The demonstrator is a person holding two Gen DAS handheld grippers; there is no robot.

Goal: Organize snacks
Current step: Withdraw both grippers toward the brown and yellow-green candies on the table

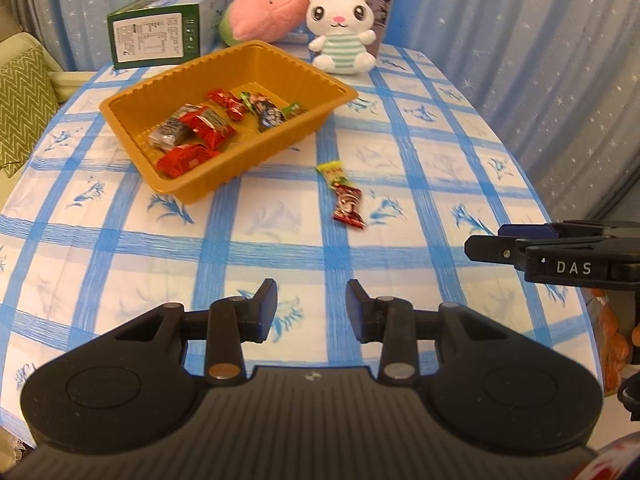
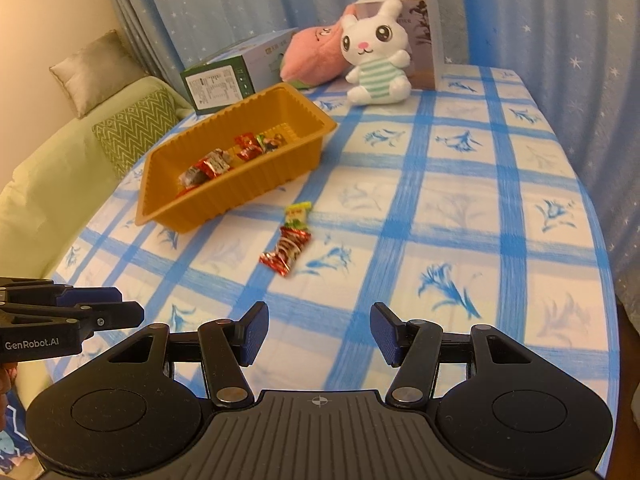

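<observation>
An orange plastic tray [image 1: 120, 118] [image 2: 248, 188] on the blue-checked tablecloth holds several wrapped snacks [image 1: 208, 124] [image 2: 212, 166]. Two snacks lie on the cloth to its right: a green-yellow packet [image 1: 331, 172] [image 2: 297, 216] and a red wrapped one [image 1: 349, 207] [image 2: 289, 251], touching end to end. My left gripper [image 1: 312, 314] is open and empty, low over the near cloth. My right gripper [image 2: 318, 334] is open and empty, near the front edge, with the two loose snacks ahead of it. Each gripper shows side-on in the other's view, the right one [image 1: 480, 242] and the left one [image 2: 132, 306].
At the table's back stand a green-white box [image 1: 160, 28] [image 2: 224, 80], a pink plush [image 1: 264, 16] [image 2: 316, 54], a white rabbit plush [image 1: 344, 28] [image 2: 378, 54] and a grey box [image 1: 380, 0] [image 2: 424, 40]. A sofa with cushions [image 2: 132, 128] lies left. Blue curtains hang behind.
</observation>
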